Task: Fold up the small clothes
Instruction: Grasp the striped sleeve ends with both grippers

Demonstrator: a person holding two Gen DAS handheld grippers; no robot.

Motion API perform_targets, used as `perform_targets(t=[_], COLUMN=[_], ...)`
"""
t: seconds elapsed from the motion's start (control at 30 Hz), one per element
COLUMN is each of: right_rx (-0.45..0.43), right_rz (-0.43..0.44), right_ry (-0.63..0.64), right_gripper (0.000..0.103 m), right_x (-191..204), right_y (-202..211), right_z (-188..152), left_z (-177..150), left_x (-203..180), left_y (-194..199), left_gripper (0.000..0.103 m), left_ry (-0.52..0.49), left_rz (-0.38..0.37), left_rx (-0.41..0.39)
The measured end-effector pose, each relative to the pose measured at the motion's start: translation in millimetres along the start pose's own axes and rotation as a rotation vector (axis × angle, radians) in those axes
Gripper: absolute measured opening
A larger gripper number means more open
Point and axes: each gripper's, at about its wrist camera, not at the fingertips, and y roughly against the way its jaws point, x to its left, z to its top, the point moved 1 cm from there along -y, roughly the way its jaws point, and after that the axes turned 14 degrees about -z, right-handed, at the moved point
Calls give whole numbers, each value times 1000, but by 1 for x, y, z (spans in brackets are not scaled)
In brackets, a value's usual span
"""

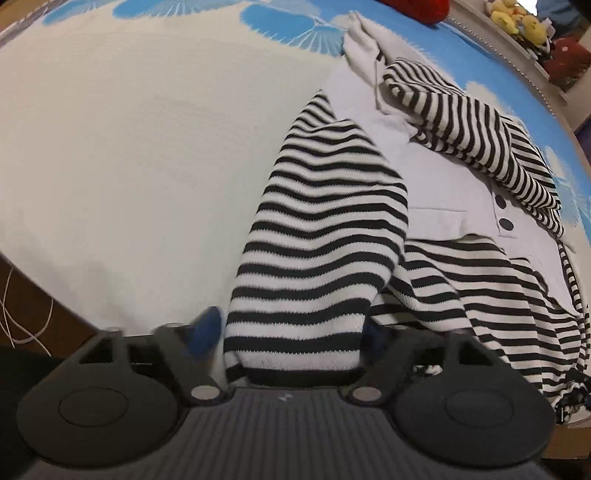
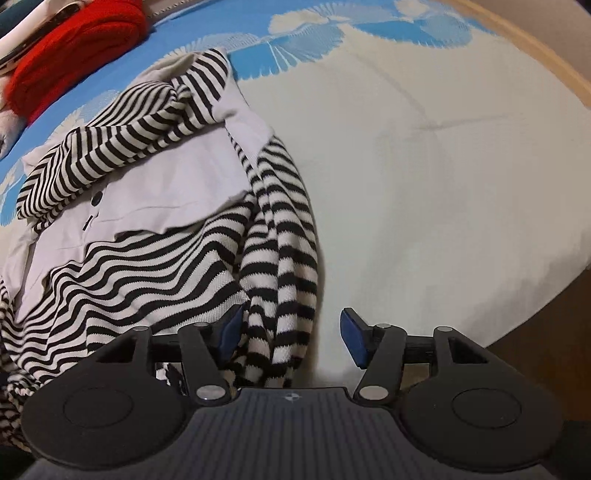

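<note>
A black-and-white striped garment with a pale grey front panel and dark buttons lies rumpled on the bed [image 1: 461, 206] [image 2: 147, 206]. In the left wrist view one striped sleeve [image 1: 317, 251] runs down between my left gripper's [image 1: 291, 332] wide-apart jaws; its blue pads [image 1: 205, 328] stand on either side, not pressing it. In the right wrist view the other striped sleeve [image 2: 280, 258] hangs between my right gripper's [image 2: 291, 339] open jaws, close to the left blue pad [image 2: 229, 332]; the right pad stands clear of it.
The bed cover [image 1: 129, 147] is cream with a blue floral border [image 2: 306, 40]. A red folded item [image 2: 74, 48] lies at the far edge, also in the left view [image 1: 417, 7]. Plush toys [image 1: 517, 22] sit on a ledge. The bed's wooden edge [image 2: 546, 288] is near.
</note>
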Motion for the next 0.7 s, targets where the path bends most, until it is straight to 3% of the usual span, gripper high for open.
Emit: perform_targets(t=[0.03,0.07,0.1,0.13,0.17,0.3,0.43,0.53,0.6,0.7], right_rx=[19,38,54,66,63,19,108,98,78,51], right_rz=[17,40,71,109,133,166,48,-8,16,56], right_ry=[-14,-24,-32,-38,-35,-27,-32,23,-8,-34], right_gripper=[51,44,29,17,12,8,8,8,11,23], right_x=[-2,-3,-4,-5,-5,-13,-22,-13,-14,-15], right_y=[-1,-2,-2,-1,2,22,9,6,9,11], right_z=[-1,-2,-3,-4,-4,-4,-11,-12,-9,-5], left_z=[0,1,1,2,3,5,-1,-3,0,1], left_x=[0,2,4,5,5,7,14,16,17,16], left_y=[1,3,6,12,18,45,30,27,30,26], left_gripper=[44,15,8,7,6,5,5,18,45,66], left_ry=[-13,-19,-14,-5,-8,-8,15,44,59,88], left_rz=[-10,-24,-46,-45,-29,32,-5,-13,-33,-64], left_rx=[1,2,-7,-36,-66,-154,-41,-36,-48,-30])
